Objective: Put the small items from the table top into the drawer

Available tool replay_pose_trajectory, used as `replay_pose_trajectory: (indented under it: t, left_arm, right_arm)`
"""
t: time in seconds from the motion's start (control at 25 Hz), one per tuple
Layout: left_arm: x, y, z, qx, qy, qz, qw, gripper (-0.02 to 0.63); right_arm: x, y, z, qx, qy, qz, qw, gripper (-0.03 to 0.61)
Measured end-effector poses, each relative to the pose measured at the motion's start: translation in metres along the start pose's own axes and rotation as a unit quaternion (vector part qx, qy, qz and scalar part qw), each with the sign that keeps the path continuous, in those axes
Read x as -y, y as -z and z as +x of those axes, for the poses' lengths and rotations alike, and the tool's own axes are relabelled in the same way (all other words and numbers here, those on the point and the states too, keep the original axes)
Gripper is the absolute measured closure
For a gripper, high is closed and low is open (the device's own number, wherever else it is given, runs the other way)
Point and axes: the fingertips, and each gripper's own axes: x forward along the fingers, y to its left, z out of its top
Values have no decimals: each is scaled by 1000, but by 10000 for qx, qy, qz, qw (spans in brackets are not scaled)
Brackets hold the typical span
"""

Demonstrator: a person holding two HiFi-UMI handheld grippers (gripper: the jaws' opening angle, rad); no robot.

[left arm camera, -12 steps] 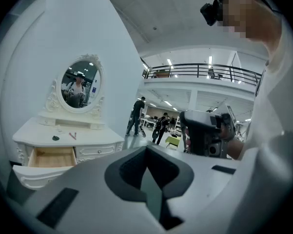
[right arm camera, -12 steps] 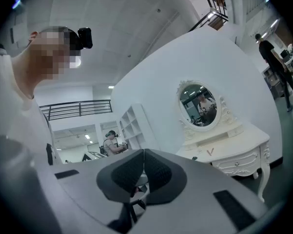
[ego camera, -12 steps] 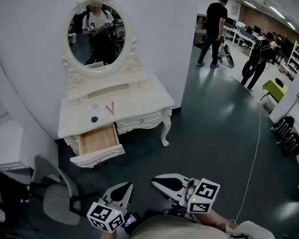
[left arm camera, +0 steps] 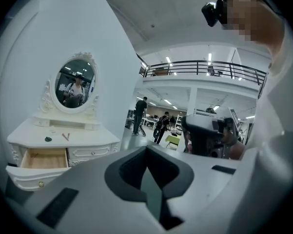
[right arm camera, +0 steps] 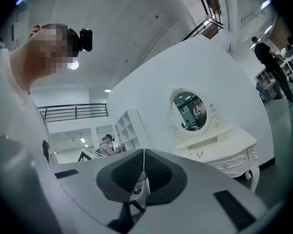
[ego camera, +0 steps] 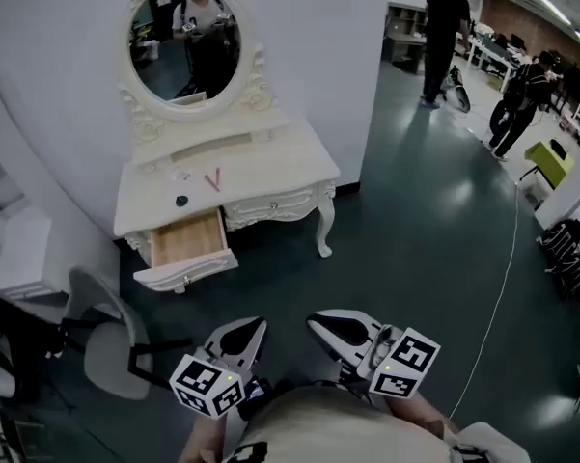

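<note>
A white dressing table (ego camera: 270, 167) with an oval mirror stands against the wall, several steps ahead of me. Its left drawer (ego camera: 186, 242) is pulled out and its wooden inside looks bare. On the table top lie a dark round item (ego camera: 181, 201), a red V-shaped item (ego camera: 212, 180) and a small pale item (ego camera: 180, 175). My left gripper (ego camera: 246, 332) and right gripper (ego camera: 324, 325) are held low near my body, far from the table. Both are shut with nothing in them. The left gripper view shows the drawer (left arm camera: 44, 158), the right gripper view the table (right arm camera: 224, 147).
A grey chair (ego camera: 106, 353) stands left of my path, in front of the table's left side. A white shelf unit (ego camera: 14, 258) is beside the table. Two people (ego camera: 446, 27) are at the far right. Black bags (ego camera: 565, 263) and a white cable (ego camera: 502, 287) lie on the dark floor.
The view has shifted a little towards the table. Both grippers sit slightly higher in the picture, still shut. The people at the back have moved to the right in the frame.
</note>
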Motion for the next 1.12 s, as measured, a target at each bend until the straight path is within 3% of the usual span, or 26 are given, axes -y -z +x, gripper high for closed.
replay_pose_trajectory:
  t: [0.2,0.72,0.88,1.12]
  left_arm:
    - [16,-8,16,-39,-184,131,9997,558]
    - [-2,12,-27,116,-1532,-282,9877,558]
    - [-27,7,-37,289,-1601,-336,9861,558]
    - [-87,-1,-42,401,-1448,-490,9874,558]
  right_arm:
    - [15,4,-15,-202,-23,91,9998,549]
    - [8,39,10,-988,-1076,482,9881,549]
    - [6,46,33,-1092,-1131,382,9868,549]
    - [19,53,82,-1276,-762,315,9884,549]
